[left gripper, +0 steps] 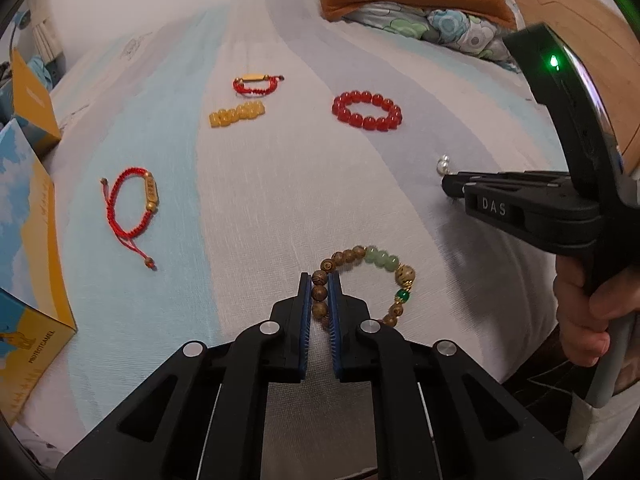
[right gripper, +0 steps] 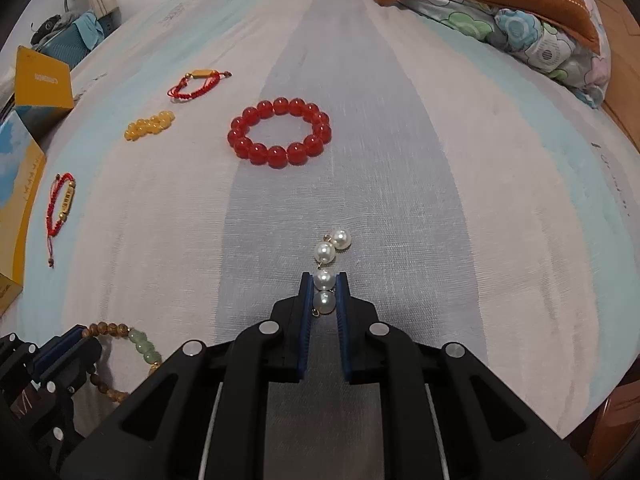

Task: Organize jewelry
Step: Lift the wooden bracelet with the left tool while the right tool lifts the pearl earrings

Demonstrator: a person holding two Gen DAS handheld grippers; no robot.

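Left tool (left gripper: pixel 320 284) tight on wooden-bead bracelet (left gripper: pixel 366 284), right tool (right gripper: pixel 324 284) on pearl strand (right gripper: pixel 329 268).

Open sheet between red bead bracelet (right gripper: pixel 281 133) and pearls (right gripper: pixel 329 264), yellow box (left gripper: pixel 28 240) walling the left edge

A bed covered in a pale woven sheet with broad light-blue, white and grey bands (right gripper: pixel 400 168) carries everything. On it lie a ring of large glossy red beads (right gripper: pixel 280 133), a short cluster of amber-yellow beads (right gripper: pixel 149 124), a red braided cord bracelet with a gold bar (right gripper: pixel 198 82) farther back, and a second red cord bracelet with a gold tube (left gripper: pixel 134 210) near the left edge. Closer in lie a bracelet of brown wooden and pale green beads (left gripper: pixel 370 280) and a string of white pearls (right gripper: pixel 330 268). A striped orange cushion over a floral quilt (right gripper: pixel 492 4) sits at the far end.
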